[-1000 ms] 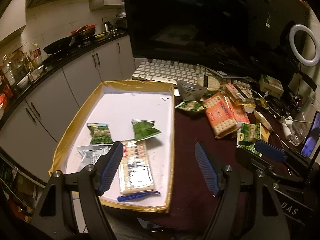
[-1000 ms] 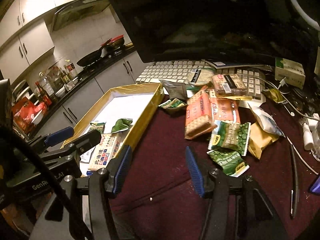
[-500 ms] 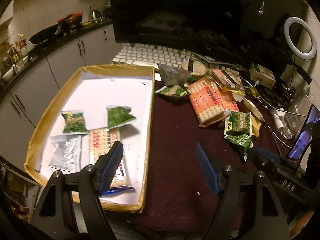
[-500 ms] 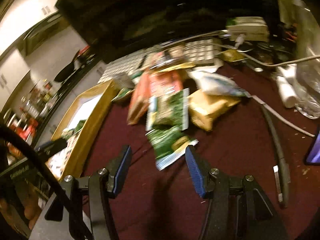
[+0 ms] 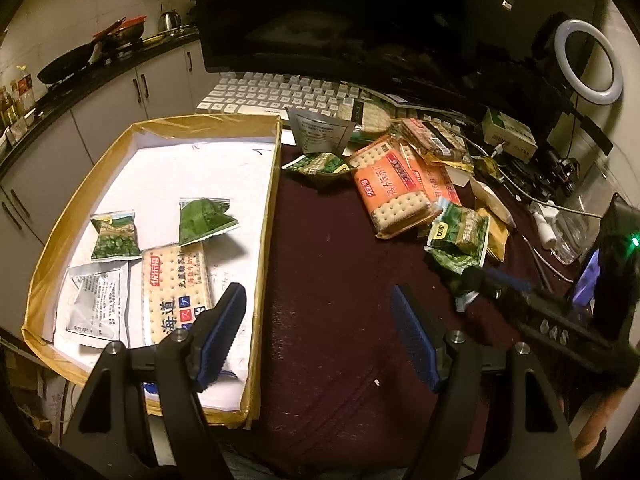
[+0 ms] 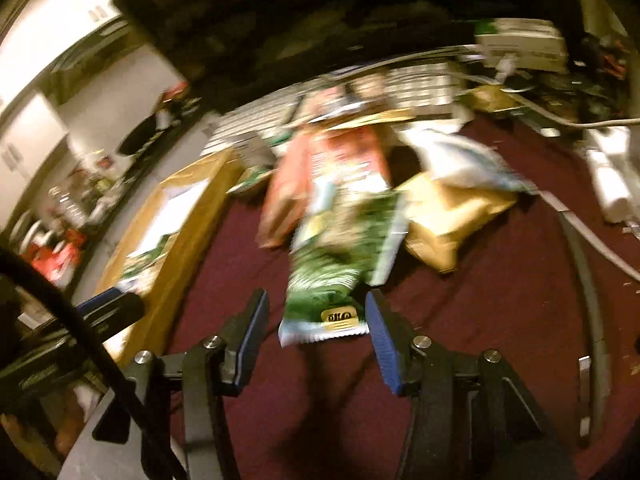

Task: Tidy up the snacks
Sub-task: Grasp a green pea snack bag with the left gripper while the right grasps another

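With its jaws just narrowing round the green snack packet (image 6: 320, 300) on the worktop, your right claw (image 6: 316, 334) isn't pinching yet, while your left claw (image 5: 318, 320) hangs wide and empty beside the tray (image 5: 272, 200).

We see a dim room under warm light. A dark red cloth (image 5: 332, 264) covers the tabletop. Across the top of the frame stands a large black monitor (image 5: 360, 16), with a white keyboard (image 5: 272, 94) below it. At upper right glows a ring light (image 5: 588, 62). Along the upper left runs a black kitchen counter (image 5: 100, 68) over pale cabinets (image 5: 120, 100), bearing a frying pan (image 5: 64, 66) and a kettle (image 5: 170, 20), before a tiled wall (image 5: 52, 12).
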A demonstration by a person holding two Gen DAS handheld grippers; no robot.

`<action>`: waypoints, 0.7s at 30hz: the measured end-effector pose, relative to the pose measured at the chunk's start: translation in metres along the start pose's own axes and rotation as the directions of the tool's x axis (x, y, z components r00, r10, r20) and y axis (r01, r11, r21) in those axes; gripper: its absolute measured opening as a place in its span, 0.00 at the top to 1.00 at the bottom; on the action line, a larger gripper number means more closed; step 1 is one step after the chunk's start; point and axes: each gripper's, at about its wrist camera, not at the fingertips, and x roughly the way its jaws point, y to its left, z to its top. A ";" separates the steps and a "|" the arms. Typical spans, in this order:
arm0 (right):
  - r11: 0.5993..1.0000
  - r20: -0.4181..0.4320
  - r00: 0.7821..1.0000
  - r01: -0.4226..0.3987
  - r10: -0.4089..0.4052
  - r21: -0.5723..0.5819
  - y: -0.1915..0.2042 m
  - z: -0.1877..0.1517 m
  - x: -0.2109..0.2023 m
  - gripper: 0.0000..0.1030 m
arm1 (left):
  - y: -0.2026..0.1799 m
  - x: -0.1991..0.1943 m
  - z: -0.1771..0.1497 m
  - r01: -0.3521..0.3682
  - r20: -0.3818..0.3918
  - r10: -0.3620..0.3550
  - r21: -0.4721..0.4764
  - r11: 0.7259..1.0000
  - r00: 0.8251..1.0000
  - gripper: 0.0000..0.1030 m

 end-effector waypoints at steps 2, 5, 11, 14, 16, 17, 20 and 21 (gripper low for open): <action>0.995 -0.032 0.996 -0.089 0.088 -0.035 0.011 -0.003 -0.001 0.52 | 0.002 0.001 0.000 0.002 -0.003 -0.002 -0.007 1.000 1.000 0.27; 0.997 -0.003 0.997 -0.071 0.071 -0.032 0.012 -0.003 -0.014 0.52 | 0.003 0.003 -0.001 0.005 -0.010 -0.005 -0.011 1.000 1.000 0.27; 0.997 0.076 0.994 0.069 -0.072 0.044 -0.018 0.007 -0.033 0.51 | -0.017 0.013 0.002 0.086 -0.027 -0.085 0.053 0.995 0.996 0.27; 0.994 0.077 0.993 0.080 -0.085 0.075 -0.031 0.010 -0.033 0.51 | -0.048 0.030 0.006 0.135 -0.054 -0.128 0.165 0.977 0.990 0.27; 0.993 0.077 0.993 0.079 -0.086 0.089 -0.037 0.011 -0.033 0.51 | -0.068 0.038 0.006 0.149 -0.066 -0.137 0.255 0.955 0.988 0.27; 0.993 0.074 0.994 0.080 -0.086 0.089 -0.038 0.012 -0.032 0.51 | -0.078 0.041 0.005 0.142 -0.065 -0.128 0.300 0.943 0.990 0.27; 0.992 0.064 0.994 0.085 -0.091 0.097 -0.041 0.012 -0.028 0.51 | -0.106 0.051 0.002 0.122 -0.047 -0.113 0.431 0.894 0.993 0.27; 0.992 0.061 0.995 0.075 -0.082 0.102 -0.044 0.011 -0.028 0.51 | -0.112 0.055 0.001 0.112 -0.041 -0.105 0.455 0.883 0.994 0.27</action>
